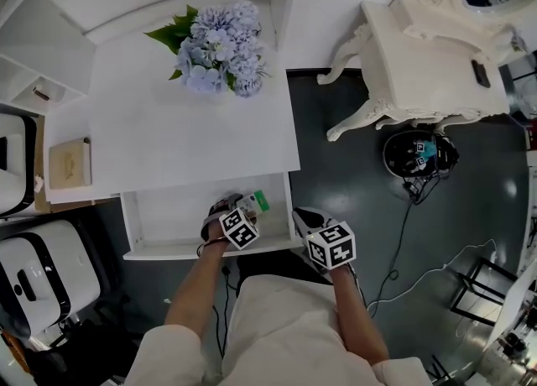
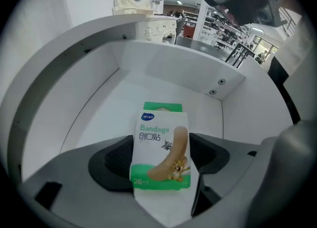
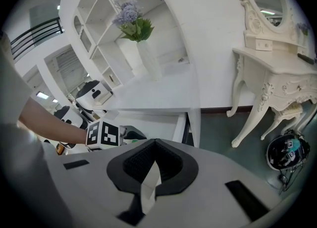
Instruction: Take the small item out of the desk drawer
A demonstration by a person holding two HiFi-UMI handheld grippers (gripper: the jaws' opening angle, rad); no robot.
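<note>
The white desk drawer (image 1: 168, 250) is pulled out. On its floor lies a small green-and-white bandage box (image 2: 161, 147), also visible in the head view as the bandage box (image 1: 258, 201). My left gripper (image 1: 226, 210) reaches steeply down into the drawer. In the left gripper view, my left gripper (image 2: 161, 160) is open wide with the box between its dark pads (image 2: 111, 165), which sit close to the box's two sides. My right gripper (image 1: 307, 221) hovers by the drawer's right front corner. Seen in its own view, the right gripper (image 3: 155, 145) is shut with nothing in it.
The white desk top (image 1: 193, 137) carries a bunch of blue flowers (image 1: 220, 44). An ornate white vanity table (image 1: 428, 65) stands to the right, with a black helmet (image 1: 419, 154) and cables on the dark floor. A white machine (image 1: 33, 275) sits at the left.
</note>
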